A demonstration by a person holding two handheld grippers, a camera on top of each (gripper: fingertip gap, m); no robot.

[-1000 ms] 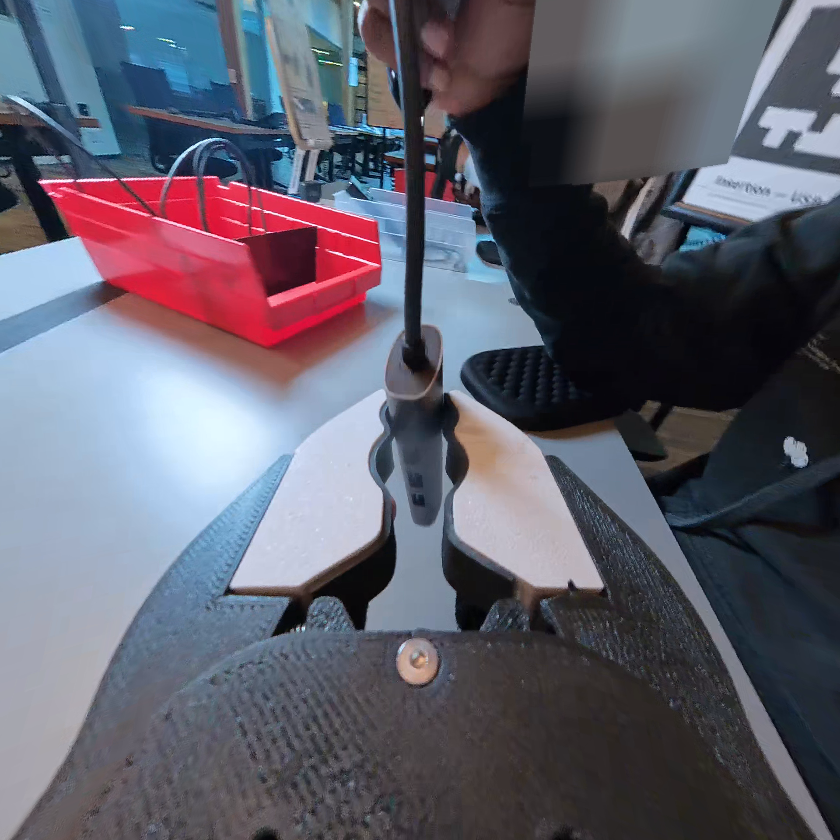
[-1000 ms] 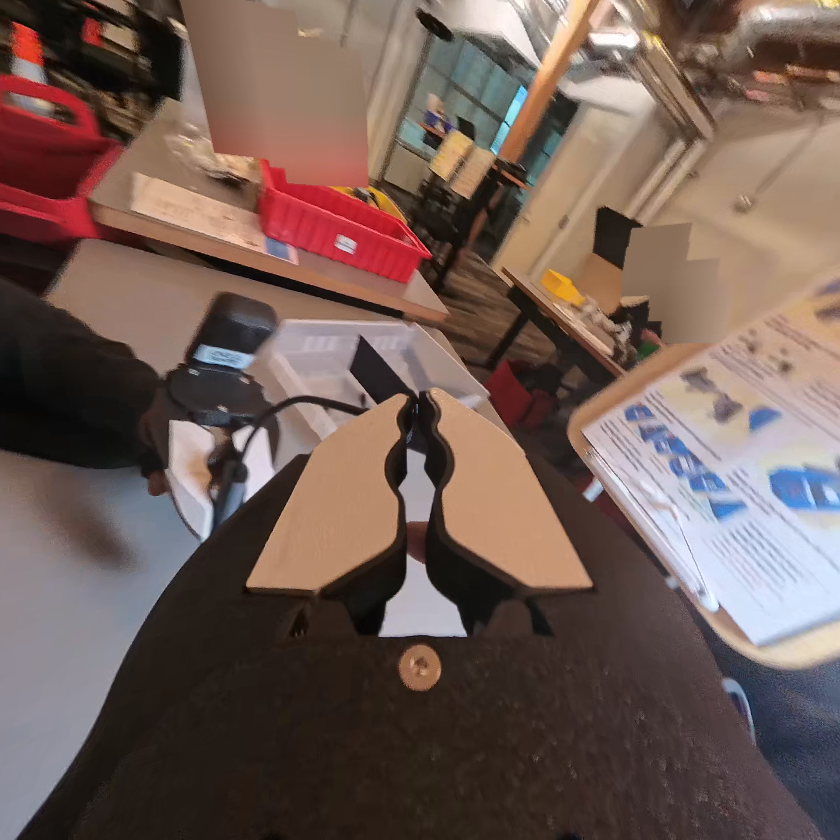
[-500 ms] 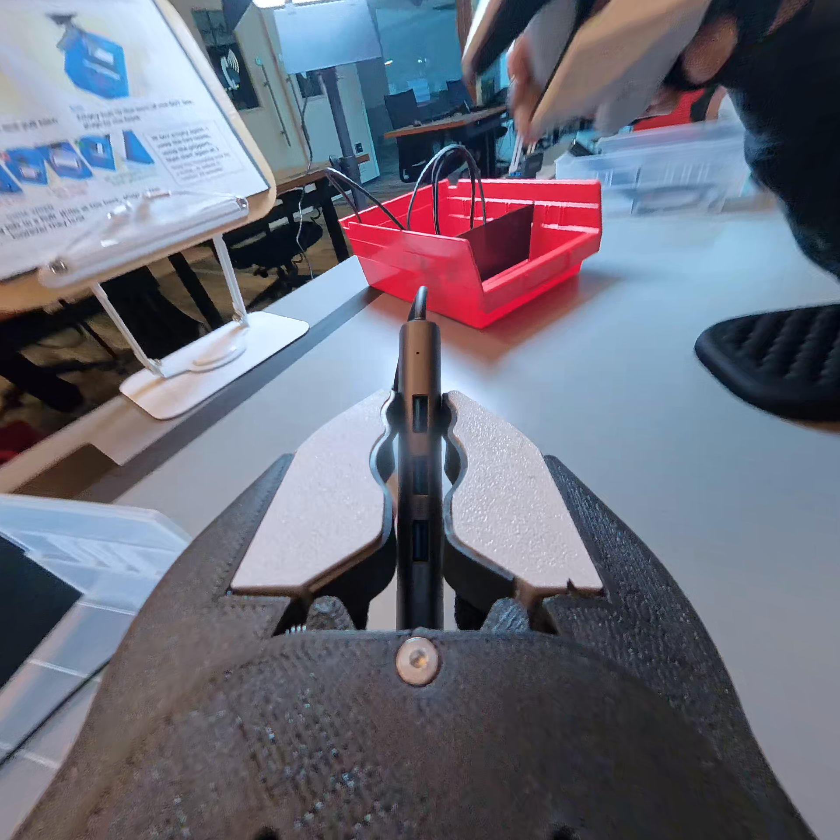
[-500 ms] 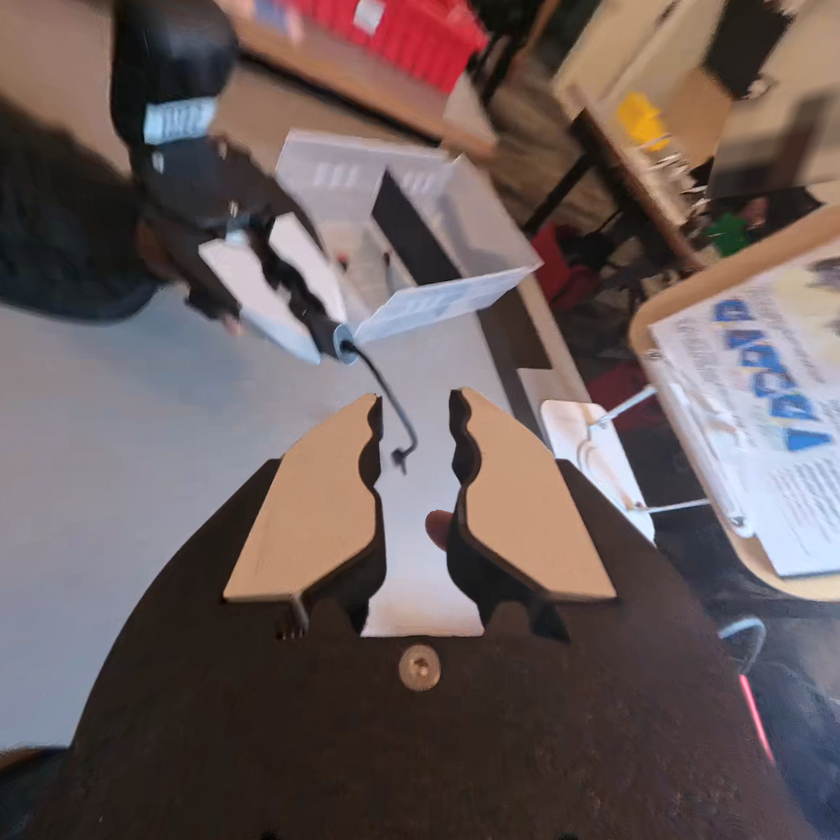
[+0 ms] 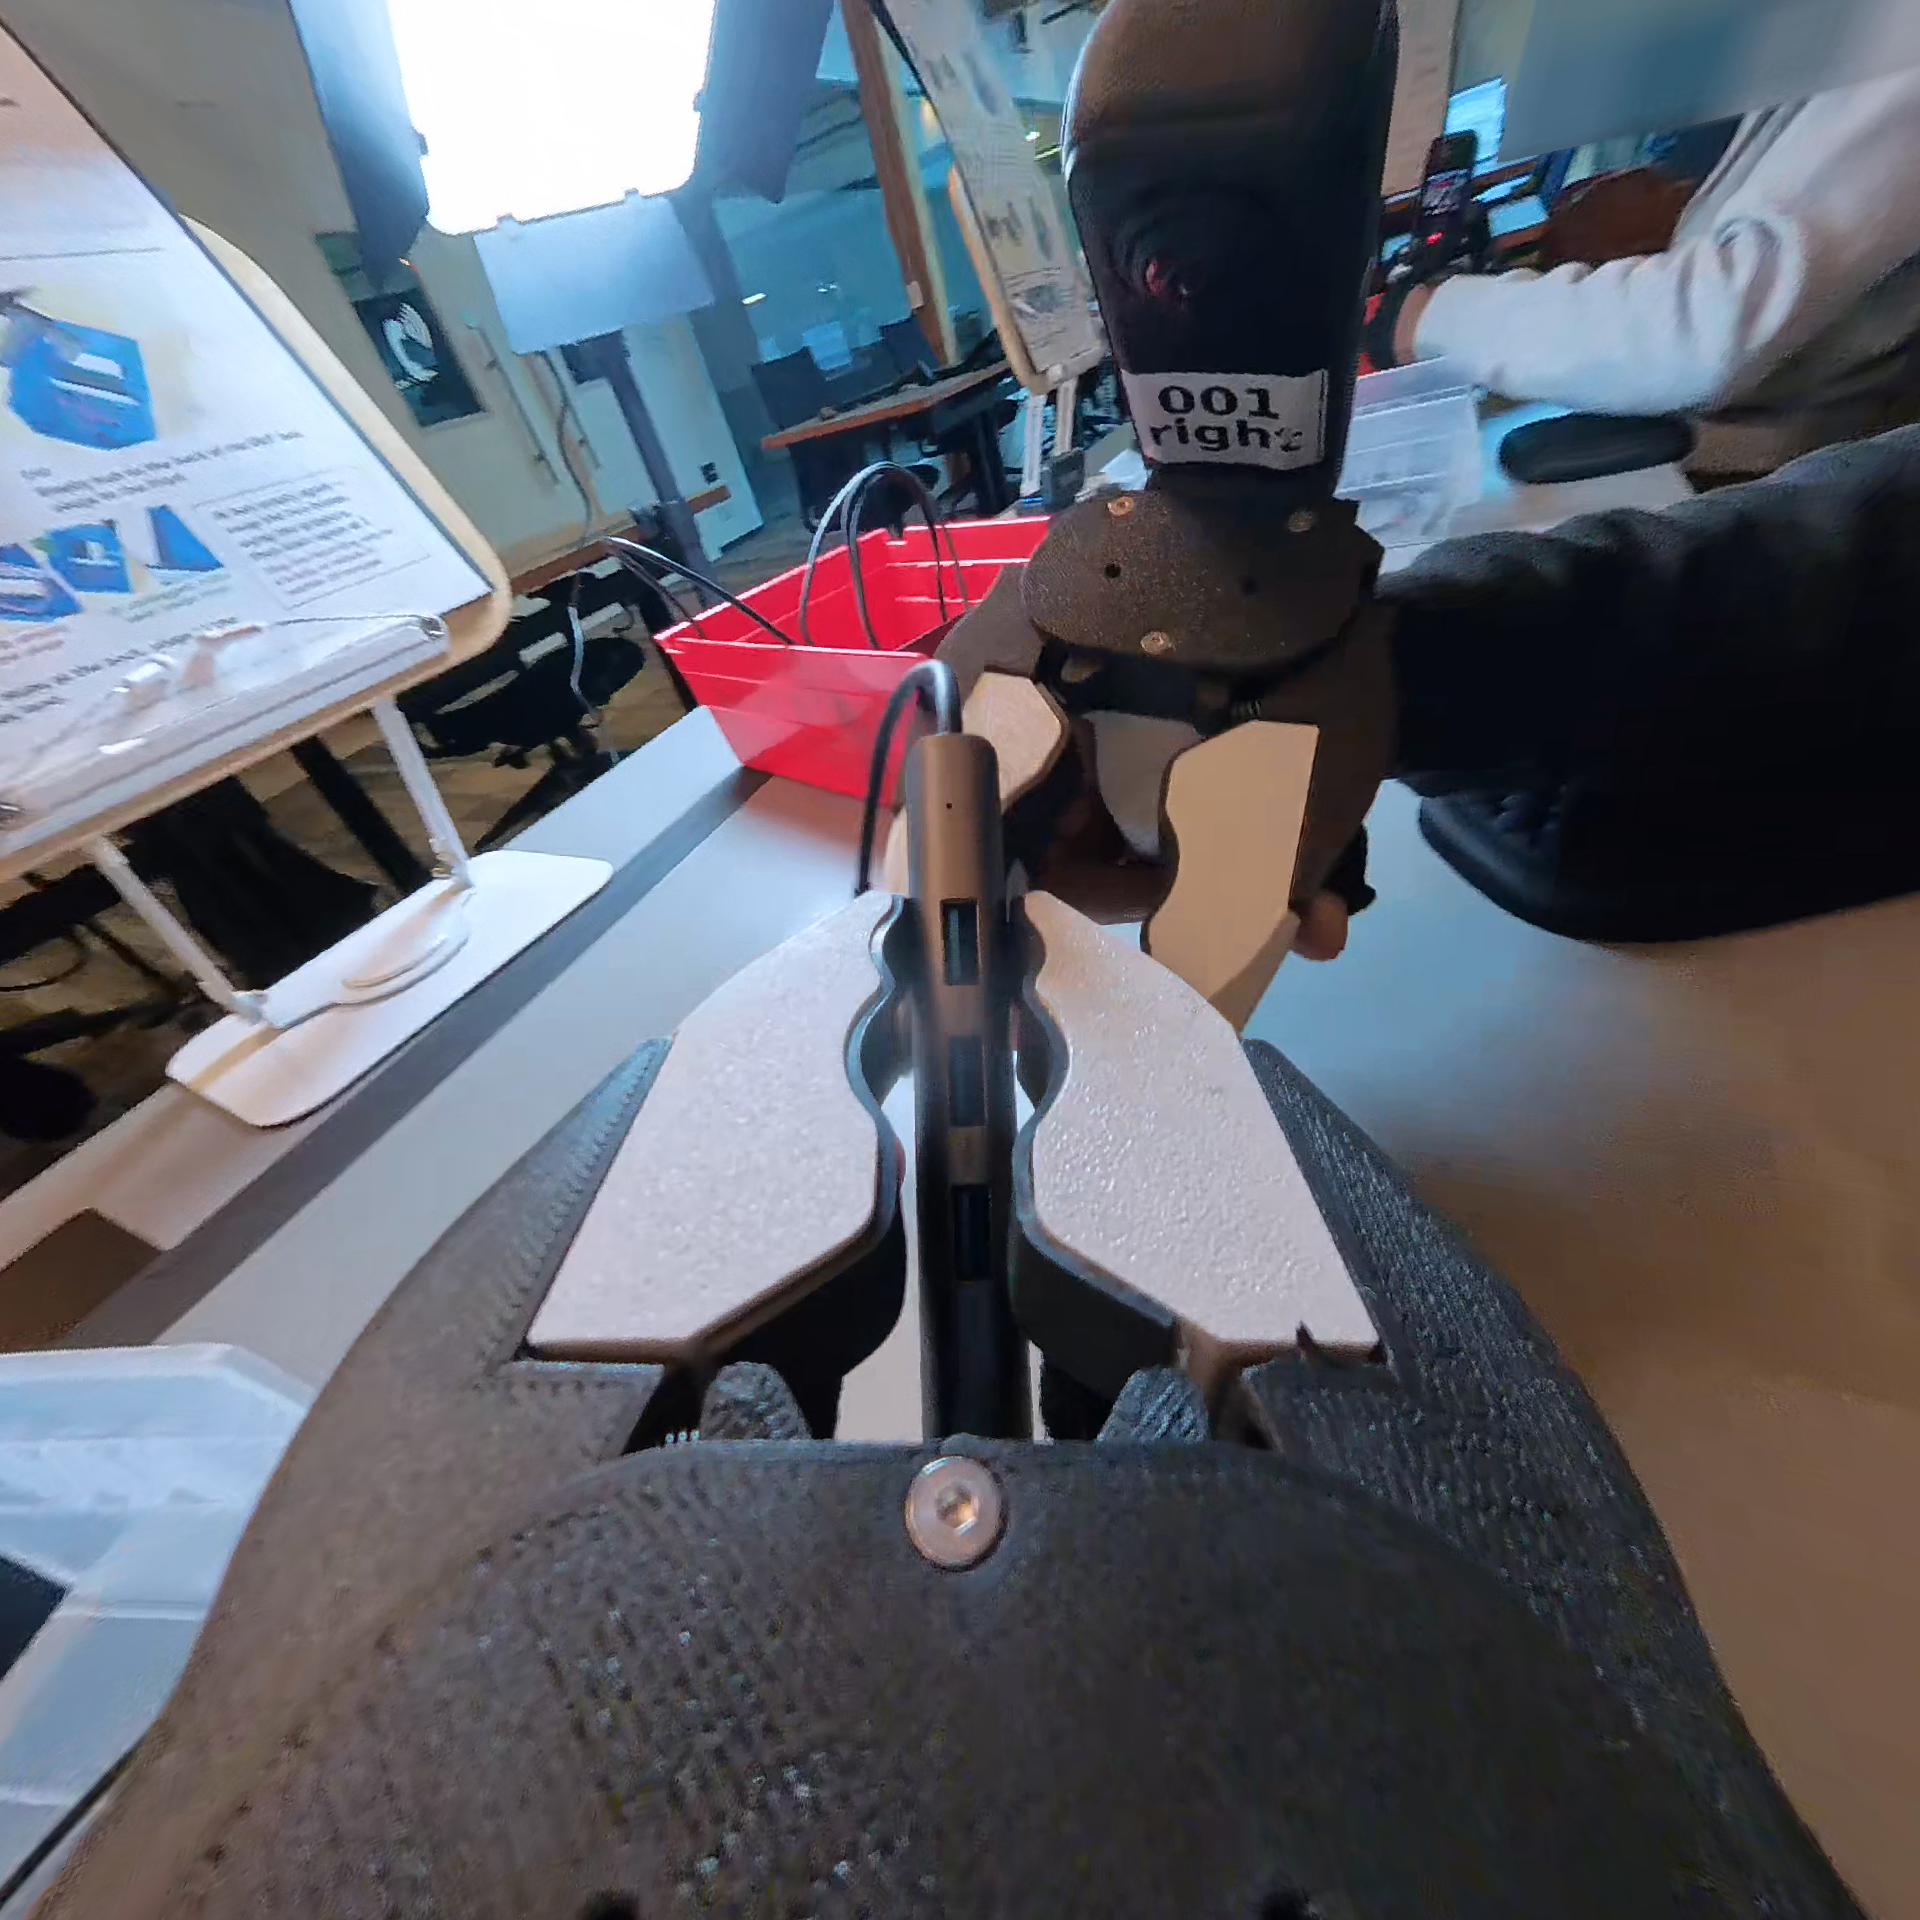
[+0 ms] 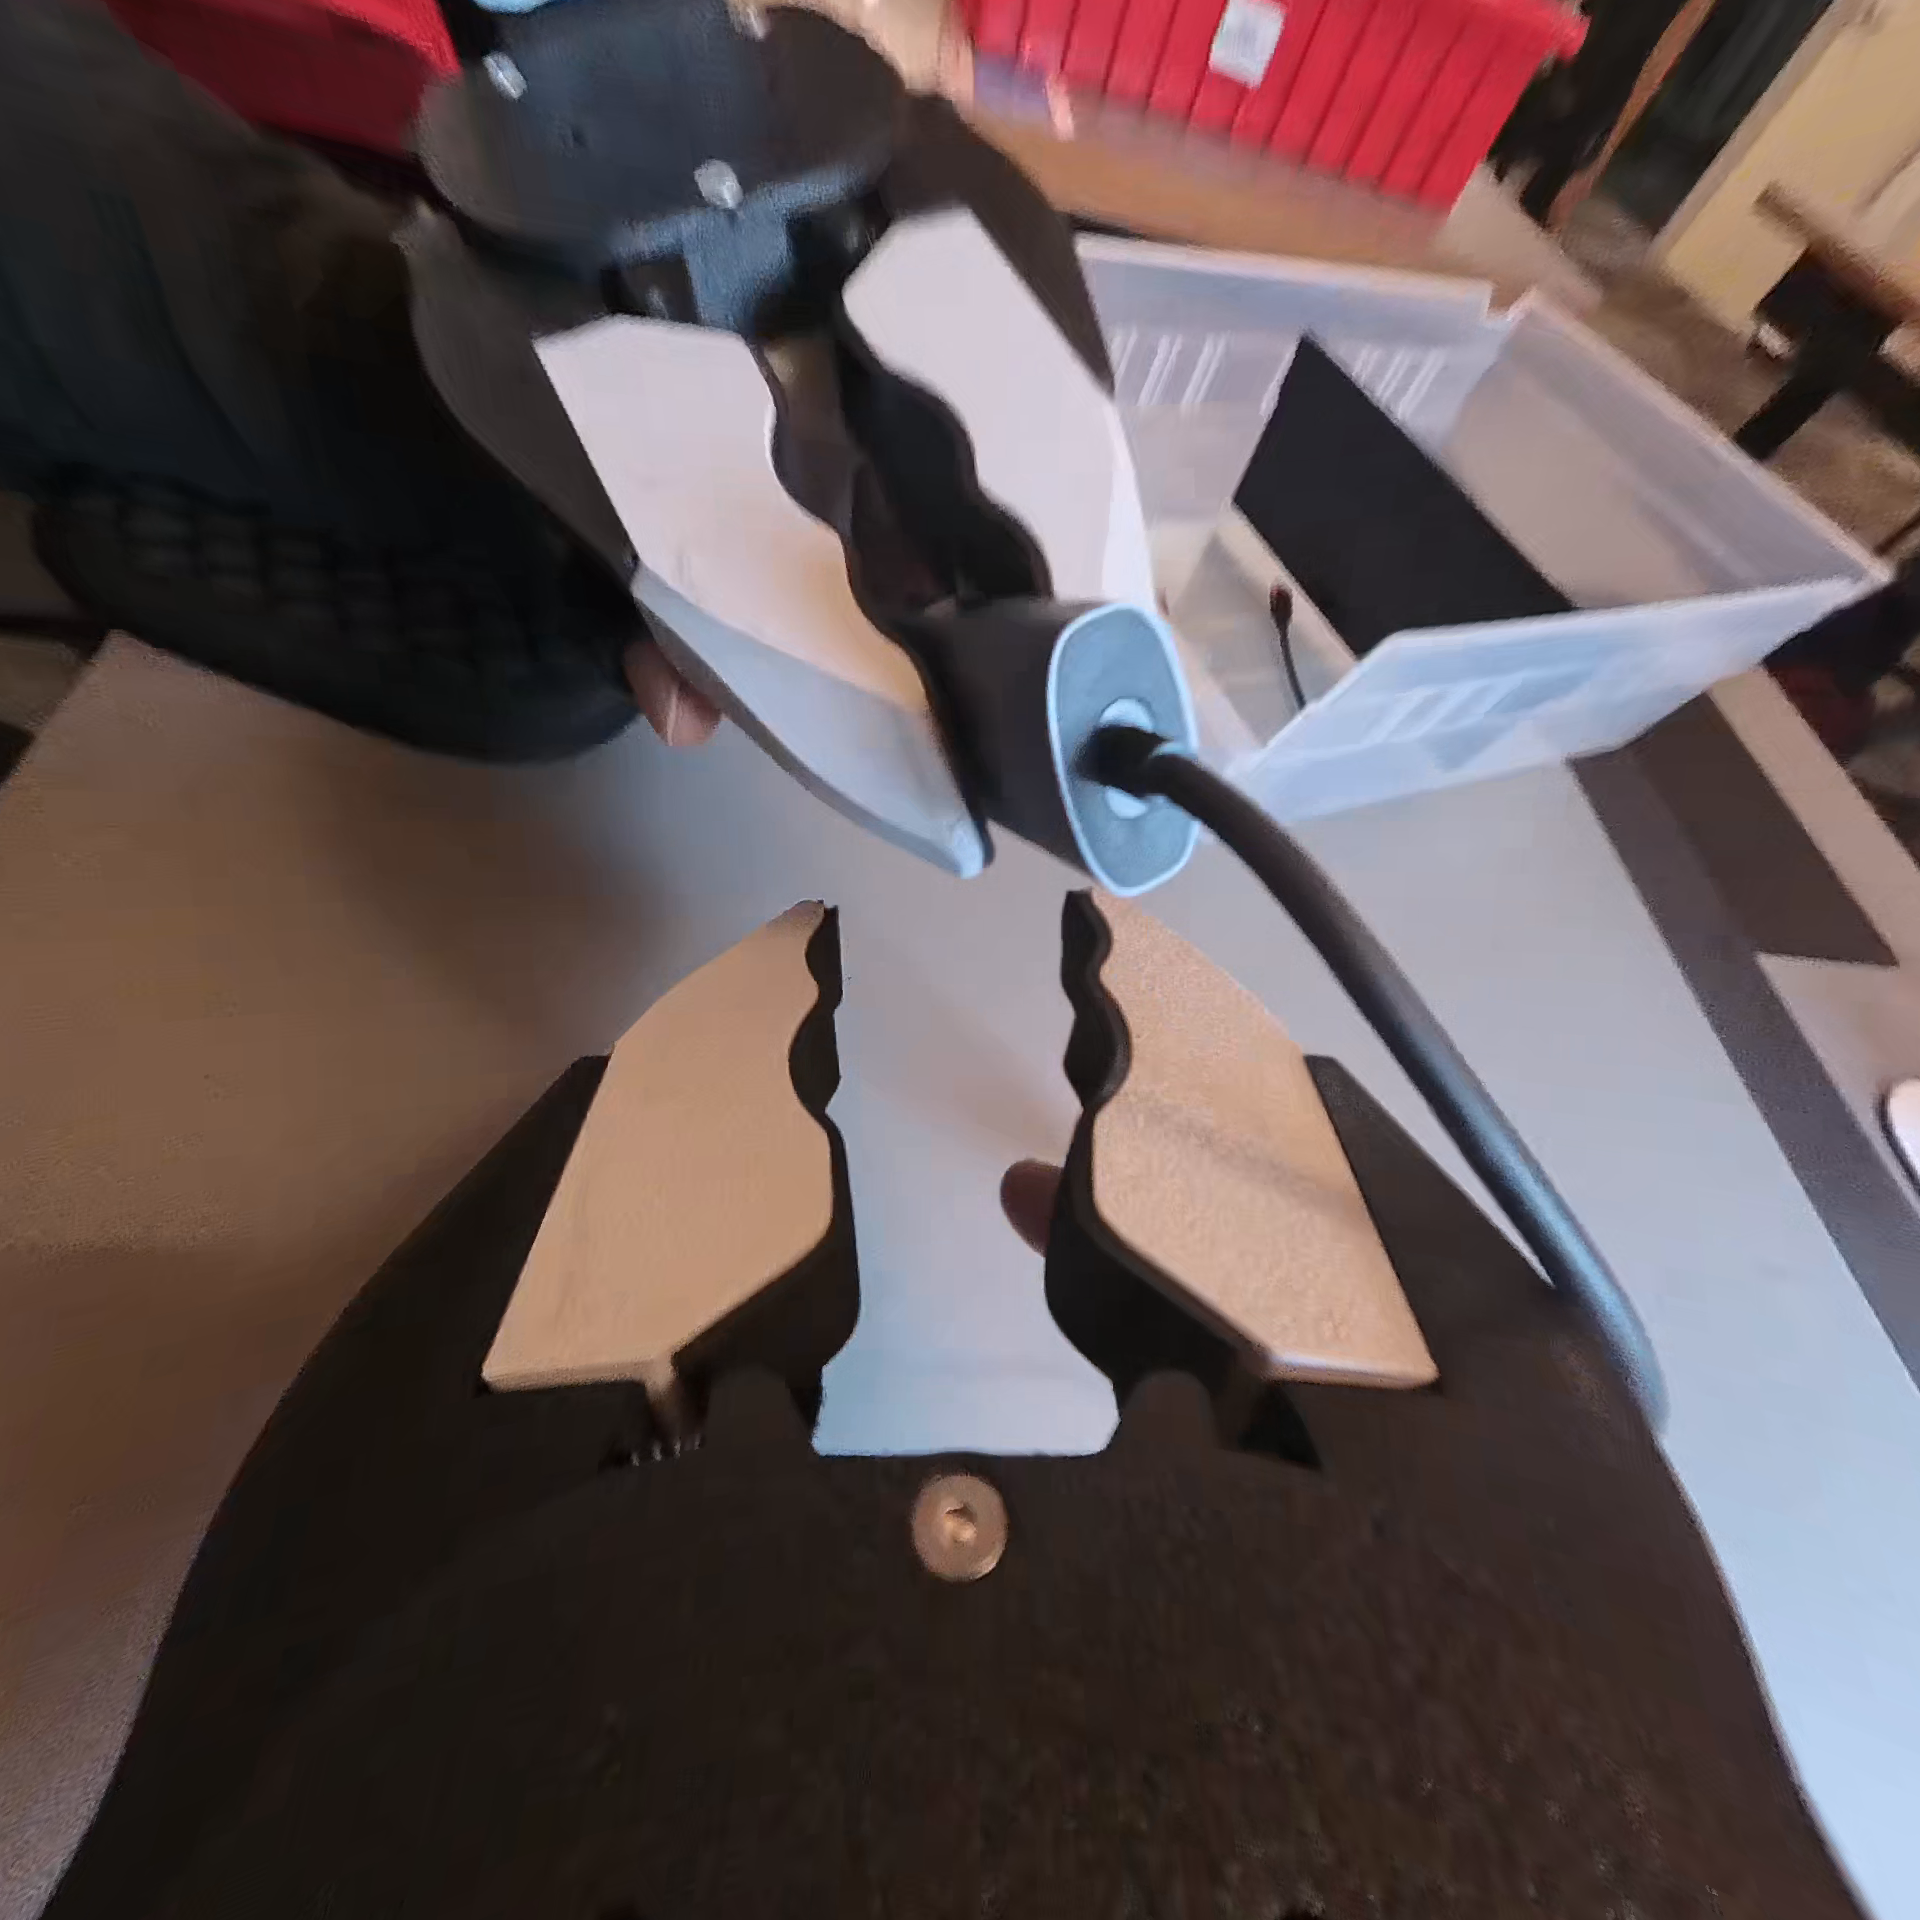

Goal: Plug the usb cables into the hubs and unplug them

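My left gripper is shut on a dark grey USB hub, held on edge with its ports facing up. The hub's black cable arches off its far end. My right gripper faces it, open and empty, just beyond the hub's far end. In the right wrist view my right gripper is open, and the hub's cable end sits just above and past its fingertips. The cable runs down past the right finger. The left gripper clamps the hub there.
A red bin with looped cables stands at the back of the grey table. A clear plastic bin with a black divider lies beyond the hub. A document stand with a white base is at left. Another person's white sleeve shows behind. The tips of one gripper are about 4 centimeters away from the tips of the other.
My left gripper has swung round with the hub, from pointing at the person to pointing at the red bin. My right gripper has opened and come close to the hub's cable end.
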